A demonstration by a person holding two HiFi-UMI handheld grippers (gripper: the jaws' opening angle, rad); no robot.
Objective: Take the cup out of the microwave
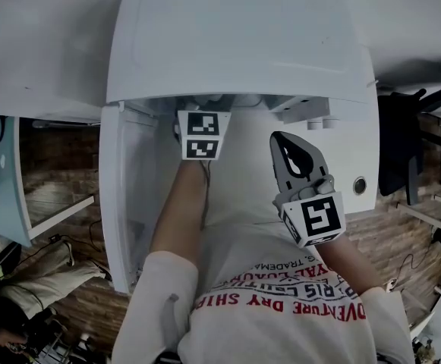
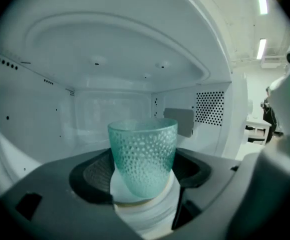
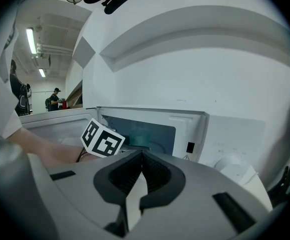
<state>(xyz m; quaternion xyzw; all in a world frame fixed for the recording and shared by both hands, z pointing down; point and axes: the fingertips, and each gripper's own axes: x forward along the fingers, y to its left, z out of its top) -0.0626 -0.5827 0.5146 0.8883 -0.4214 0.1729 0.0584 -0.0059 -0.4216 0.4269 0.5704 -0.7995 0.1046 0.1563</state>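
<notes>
Cup (image 2: 144,156): inside microwave (image 1: 235,44), mid white disc (image 2: 135,206).
Left gripper (image 2: 145,176): jaws spread round cup, pinch unconfirmed.
Right gripper (image 3: 142,159): pressed together, empty, outside.
Risk: tapered wall slips from loose jaws; cup tips.

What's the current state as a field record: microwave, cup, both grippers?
microwave: white microwave, door open
cup: teal dimpled translucent cup, upright inside the cavity
left gripper: inside the cavity, jaws on either side of the cup; contact unclear
right gripper: outside, in front of the microwave, jaws together, empty
task status: cup not yet out
</notes>
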